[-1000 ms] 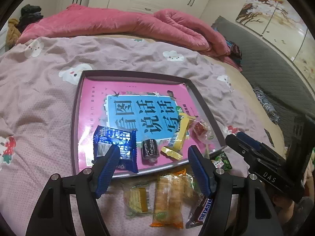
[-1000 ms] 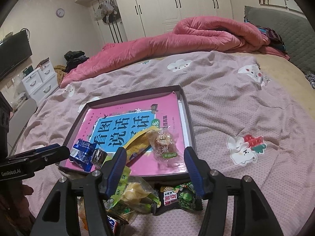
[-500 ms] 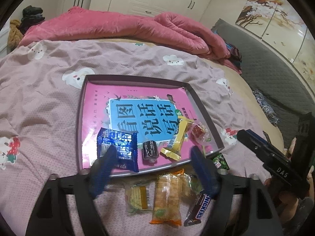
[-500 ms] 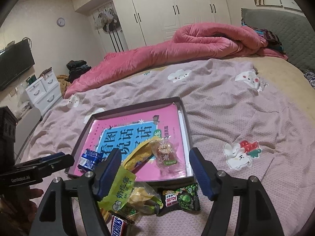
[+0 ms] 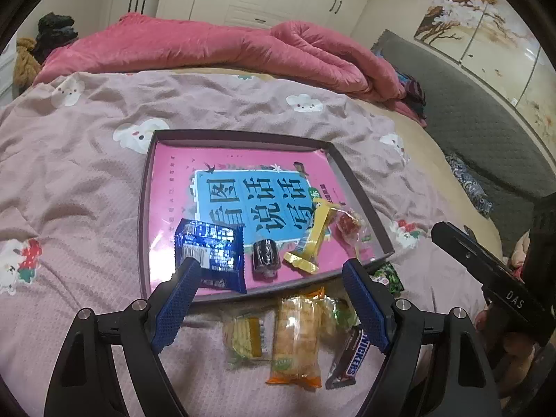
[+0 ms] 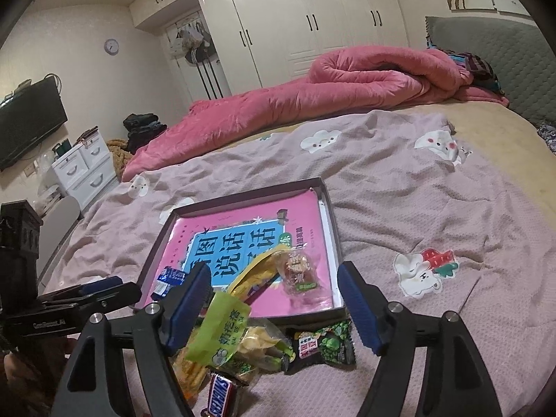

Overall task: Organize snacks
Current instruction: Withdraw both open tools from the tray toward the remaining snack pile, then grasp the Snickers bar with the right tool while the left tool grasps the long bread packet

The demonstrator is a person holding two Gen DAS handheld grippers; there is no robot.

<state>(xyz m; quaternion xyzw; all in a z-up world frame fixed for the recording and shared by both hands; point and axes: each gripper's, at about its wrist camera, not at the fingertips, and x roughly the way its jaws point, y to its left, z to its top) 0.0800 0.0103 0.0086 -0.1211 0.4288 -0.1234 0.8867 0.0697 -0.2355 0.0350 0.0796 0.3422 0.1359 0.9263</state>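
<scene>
A dark tray with a pink and blue book cover inside lies on the bed; it also shows in the right wrist view. In it lie a blue packet, a small black roll, a yellow bar and a red clear-wrapped sweet. In front of the tray lie loose snacks: an orange-trimmed cracker pack, a Snickers bar, a green pea packet and a lime-green bag. My left gripper is open and empty above the loose snacks. My right gripper is open and empty over them too.
A rolled pink duvet lies across the far side of the bed. A grey padded headboard stands at the right. A white drawer unit and a television stand off the bed at the left.
Both grippers have drawn back and risen from the tray, which now looks smaller and further away. Both stay open and empty. The snacks have not moved.
</scene>
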